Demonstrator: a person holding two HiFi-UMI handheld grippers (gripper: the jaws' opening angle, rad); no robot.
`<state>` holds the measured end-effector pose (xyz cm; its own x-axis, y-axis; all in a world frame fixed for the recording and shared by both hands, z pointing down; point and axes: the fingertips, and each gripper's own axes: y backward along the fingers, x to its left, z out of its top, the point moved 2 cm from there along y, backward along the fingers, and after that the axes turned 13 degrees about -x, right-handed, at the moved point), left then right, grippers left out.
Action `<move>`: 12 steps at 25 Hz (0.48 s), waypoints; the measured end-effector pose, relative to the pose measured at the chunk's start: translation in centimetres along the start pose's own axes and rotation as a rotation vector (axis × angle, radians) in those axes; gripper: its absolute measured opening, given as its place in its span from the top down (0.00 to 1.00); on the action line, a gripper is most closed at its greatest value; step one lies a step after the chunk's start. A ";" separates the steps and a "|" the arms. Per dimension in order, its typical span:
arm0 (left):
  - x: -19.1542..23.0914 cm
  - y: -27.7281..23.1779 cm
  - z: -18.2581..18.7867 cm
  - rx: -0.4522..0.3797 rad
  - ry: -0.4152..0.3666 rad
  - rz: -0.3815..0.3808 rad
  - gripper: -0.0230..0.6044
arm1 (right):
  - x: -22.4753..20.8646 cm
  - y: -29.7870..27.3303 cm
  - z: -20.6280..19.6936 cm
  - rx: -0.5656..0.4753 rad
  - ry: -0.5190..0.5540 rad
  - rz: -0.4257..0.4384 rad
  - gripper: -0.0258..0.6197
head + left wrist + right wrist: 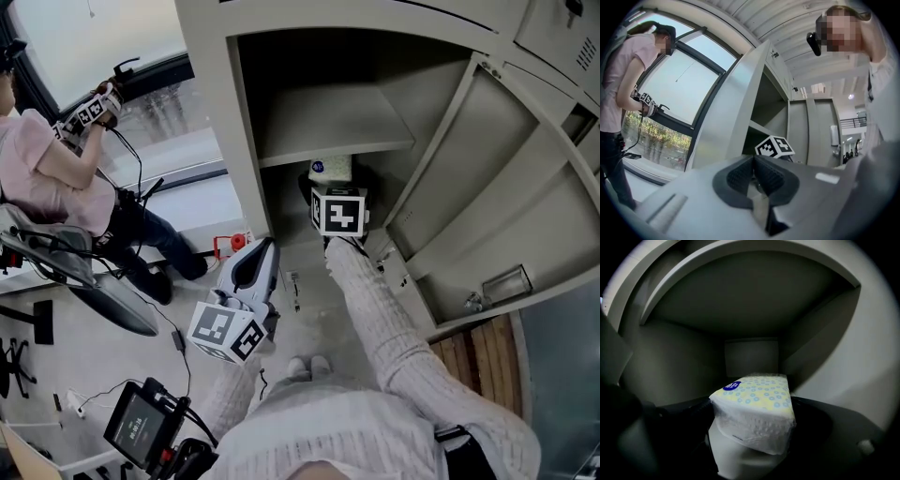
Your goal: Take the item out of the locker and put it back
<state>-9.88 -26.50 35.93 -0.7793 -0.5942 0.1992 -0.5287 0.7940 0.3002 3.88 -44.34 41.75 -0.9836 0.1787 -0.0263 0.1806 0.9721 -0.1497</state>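
Tissue pack [754, 408], white with a yellow dotted top and a blue label, is inside the locker [211, 112], in the lower compartment just under the shelf [328, 122]. From the head view only its top [330, 170] shows, past the marker cube. Right gripper [754, 439] is reached into that compartment with its dark jaws closed on the pack, one against each long side, and the pack sticks out forward between them. Can't tell if the pack rests on the locker floor or is lifted off it. Can't tell either whether this is the take-out or the put-back half; the grip reads the same for both. Left gripper [754, 177] hangs outside, low, near the locker's left edge, pads together with nothing between them. Door [487, 216] is swung wide to the right, so the opening is free. To do this step well: hold the clamp firm but don't crush it, since the pack is soft and its plastic wrap looks slippery. Move it straight along the compartment's depth, level and low enough to miss the shelf's front lip, and centred between the side walls. If putting back, settle it flat on the floor before parting the jaws. Left gripper is best left out of the opening.
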 end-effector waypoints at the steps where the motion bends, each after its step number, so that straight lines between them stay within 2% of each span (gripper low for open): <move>1: 0.0 0.1 0.0 0.000 0.000 0.001 0.95 | 0.0 0.0 -0.1 0.004 0.000 -0.002 0.23; 12: -0.1 0.3 0.3 -0.002 -0.004 0.004 0.95 | 0.2 -0.5 -0.4 0.036 -0.005 0.031 0.20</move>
<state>-10.07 -26.20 35.74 -0.7826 -0.5904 0.1971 -0.5247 0.7961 0.3015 3.61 -44.70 42.24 -0.9774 0.2083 -0.0363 0.2114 0.9600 -0.1838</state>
